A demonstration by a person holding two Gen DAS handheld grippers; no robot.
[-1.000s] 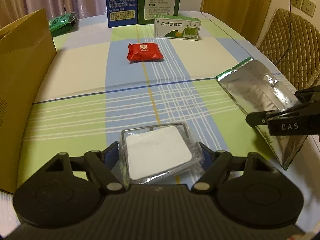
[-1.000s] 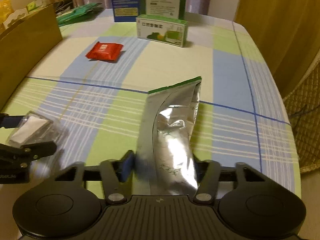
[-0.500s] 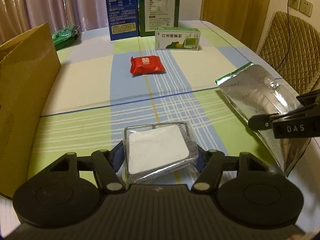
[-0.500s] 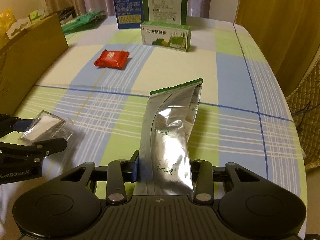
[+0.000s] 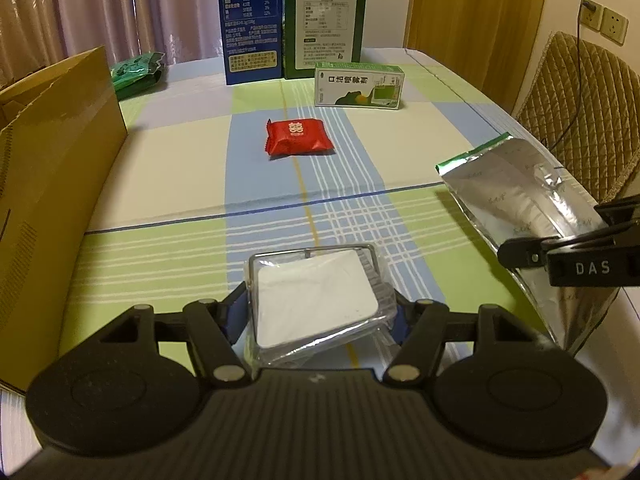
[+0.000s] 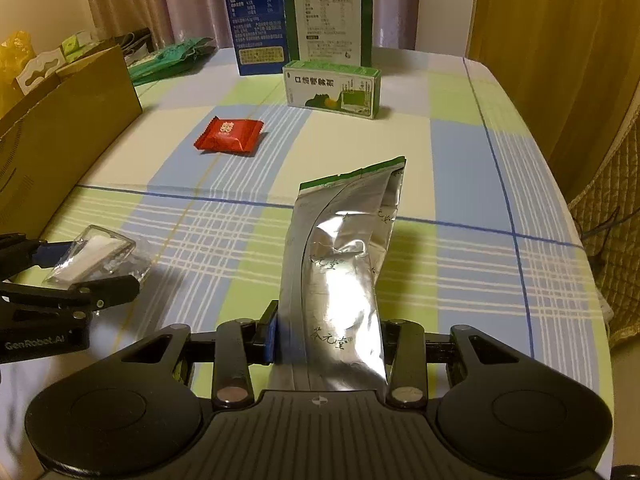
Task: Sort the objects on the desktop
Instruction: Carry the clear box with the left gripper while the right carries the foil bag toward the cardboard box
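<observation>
A clear-wrapped white square packet (image 5: 316, 296) sits tilted between the fingers of my left gripper (image 5: 320, 312), which is shut on it just above the checked tablecloth (image 5: 180, 168). The right wrist view shows the same packet (image 6: 92, 252) in the left gripper (image 6: 86, 266) at the left edge. My right gripper (image 6: 330, 334) is shut on the lower end of a silver foil pouch (image 6: 340, 260) with a green top edge. The left wrist view has that pouch (image 5: 508, 192) and the right gripper (image 5: 560, 228) at the right.
A red snack packet (image 5: 298, 136) lies mid-table. Behind it stand a green-and-white box (image 5: 358, 90), a tall blue box (image 5: 250, 20) and a dark green box (image 5: 324, 16). An open cardboard box (image 5: 52, 152) lines the left side, with green bags (image 5: 136, 70) beyond. A quilted chair (image 5: 580, 100) stands right.
Both pairs of jaws have narrowed onto their items. The packet now sits tilted in the left fingers, and the foil pouch stands more upright in the right ones.
</observation>
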